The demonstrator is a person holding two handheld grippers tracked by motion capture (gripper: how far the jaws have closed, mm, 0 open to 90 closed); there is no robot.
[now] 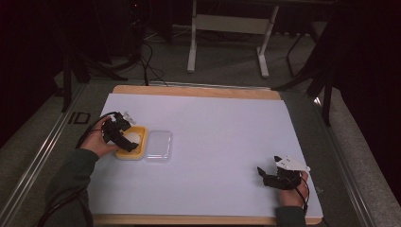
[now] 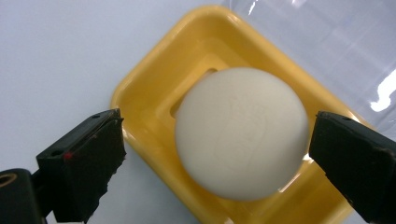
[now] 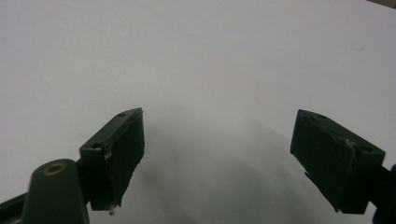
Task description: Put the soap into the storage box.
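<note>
Hovering over the yellow soap dish (image 2: 154, 93), your left gripper (image 2: 215, 154) gapes wide around the white soap bar (image 2: 240, 133) without gripping it, while your right gripper (image 3: 217, 158) stands open, holding nothing.

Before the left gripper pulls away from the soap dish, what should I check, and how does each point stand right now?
1. Left gripper jaws clear of the soap: ok, gaps on both sides.
2. Soap seated in the yellow dish: ok.
3. Dish flat on the white sheet: ok.
4. Clear lid off and beside the dish: ok; whether they touch, cannot tell.
5. Right gripper open, nothing between its jaws: ok.
</note>
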